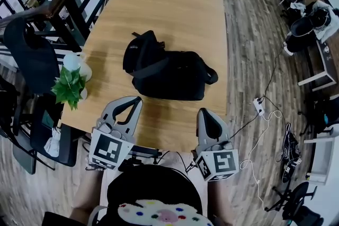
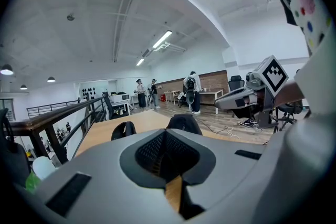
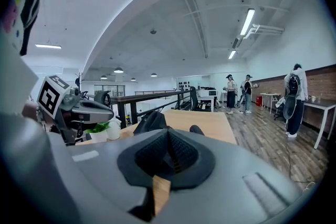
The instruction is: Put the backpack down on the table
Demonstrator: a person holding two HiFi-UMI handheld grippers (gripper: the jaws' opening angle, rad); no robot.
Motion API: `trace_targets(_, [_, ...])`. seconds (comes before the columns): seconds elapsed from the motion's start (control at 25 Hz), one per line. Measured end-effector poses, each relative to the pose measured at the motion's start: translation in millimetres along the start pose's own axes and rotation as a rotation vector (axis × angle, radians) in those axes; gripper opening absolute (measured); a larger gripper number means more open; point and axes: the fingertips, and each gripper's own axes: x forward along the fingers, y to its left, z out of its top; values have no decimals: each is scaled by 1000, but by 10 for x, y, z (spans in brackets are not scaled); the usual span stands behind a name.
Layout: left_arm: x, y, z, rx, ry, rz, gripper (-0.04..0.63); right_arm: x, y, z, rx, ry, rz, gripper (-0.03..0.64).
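Near table [image 1: 159, 2] edge | left gripper [image 1: 132, 101], right gripper [image 1: 206, 113]: jaws pressed together, empty | black backpack [image 1: 167, 69] lies mid-table | I judge placement done | next: keep clear.

Black backpack [image 1: 177, 77] is lying slumped on its side around the middle of the light wooden table [image 1: 175, 8]. A strap [image 1: 150, 69] runs across it, and it looks zipped shut, I think.
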Motion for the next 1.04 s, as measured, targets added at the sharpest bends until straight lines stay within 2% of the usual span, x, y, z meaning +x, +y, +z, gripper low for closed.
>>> trace_targets(0.64, [57, -45, 60, 1, -13, -21, 6, 28, -31, -32, 4, 37, -38, 9])
trace_targets(0.84, [57, -28, 19, 2, -5, -17, 6, 56, -15, -39, 14, 14, -32, 9])
trace_targets(1.04, [75, 8, 15, 1, -6, -14, 6, 85, 11, -35, -20, 60, -36, 9])
